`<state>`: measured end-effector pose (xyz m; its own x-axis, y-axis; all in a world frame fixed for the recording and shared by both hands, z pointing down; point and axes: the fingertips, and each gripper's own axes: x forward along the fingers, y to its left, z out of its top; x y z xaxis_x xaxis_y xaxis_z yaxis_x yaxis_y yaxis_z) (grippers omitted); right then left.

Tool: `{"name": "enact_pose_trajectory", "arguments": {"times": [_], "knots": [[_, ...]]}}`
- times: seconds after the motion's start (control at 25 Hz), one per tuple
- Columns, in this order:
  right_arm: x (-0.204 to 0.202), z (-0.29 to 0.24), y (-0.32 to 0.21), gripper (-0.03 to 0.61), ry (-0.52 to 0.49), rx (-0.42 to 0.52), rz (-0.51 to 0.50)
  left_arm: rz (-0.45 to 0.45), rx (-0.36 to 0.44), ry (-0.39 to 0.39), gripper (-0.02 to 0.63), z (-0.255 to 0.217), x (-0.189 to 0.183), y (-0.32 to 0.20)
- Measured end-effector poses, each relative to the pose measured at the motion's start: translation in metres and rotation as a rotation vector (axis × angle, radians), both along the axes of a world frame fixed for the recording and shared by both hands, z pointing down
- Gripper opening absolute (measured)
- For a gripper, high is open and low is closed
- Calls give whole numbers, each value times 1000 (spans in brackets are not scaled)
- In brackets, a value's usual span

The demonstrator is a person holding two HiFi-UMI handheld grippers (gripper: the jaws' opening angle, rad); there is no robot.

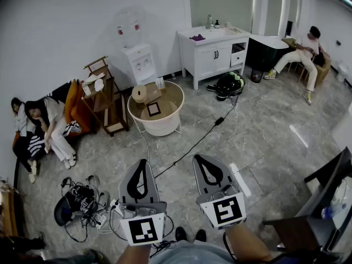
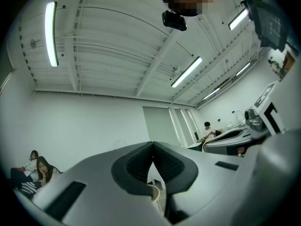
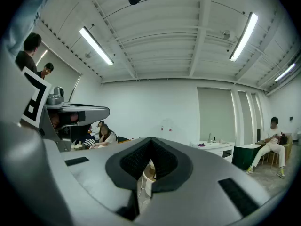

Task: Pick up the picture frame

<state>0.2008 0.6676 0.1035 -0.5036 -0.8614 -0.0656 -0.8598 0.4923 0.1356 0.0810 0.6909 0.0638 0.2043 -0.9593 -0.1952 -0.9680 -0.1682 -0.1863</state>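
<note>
A small dark picture frame [image 1: 153, 109] lies flat on a round cream side table [image 1: 171, 100] across the room, beside a roll of paper [image 1: 139, 93]. Both grippers are held close to the body, far from the table. My left gripper [image 1: 141, 163] is shut with nothing in it; its jaws meet at the tips [image 2: 153, 144]. My right gripper [image 1: 199, 159] is likewise shut and empty, jaws meeting [image 3: 151, 140]. The table's rim [image 3: 149, 172] peeks through the gap below the right jaws.
A white water dispenser [image 1: 139, 60] and a white cabinet [image 1: 215, 48] stand at the far wall. A wooden shelf [image 1: 104, 95] is left of the table. Two people [image 1: 41, 128] sit at left, another person [image 1: 301, 53] at right. Cables [image 1: 192, 144] and gear [image 1: 77, 199] lie on the floor.
</note>
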Motion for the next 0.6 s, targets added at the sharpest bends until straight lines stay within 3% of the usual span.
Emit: {"name": "enact_pose_trajectory", "arguments": {"times": [0.4,0.6], "knots": [[19,3,-1,14,-21,3,6,-29,-5,7,15,9,12,5],[19,19,-10,14,-8,-66,-8,-42,-24,-12,15,15,11,-2]]}}
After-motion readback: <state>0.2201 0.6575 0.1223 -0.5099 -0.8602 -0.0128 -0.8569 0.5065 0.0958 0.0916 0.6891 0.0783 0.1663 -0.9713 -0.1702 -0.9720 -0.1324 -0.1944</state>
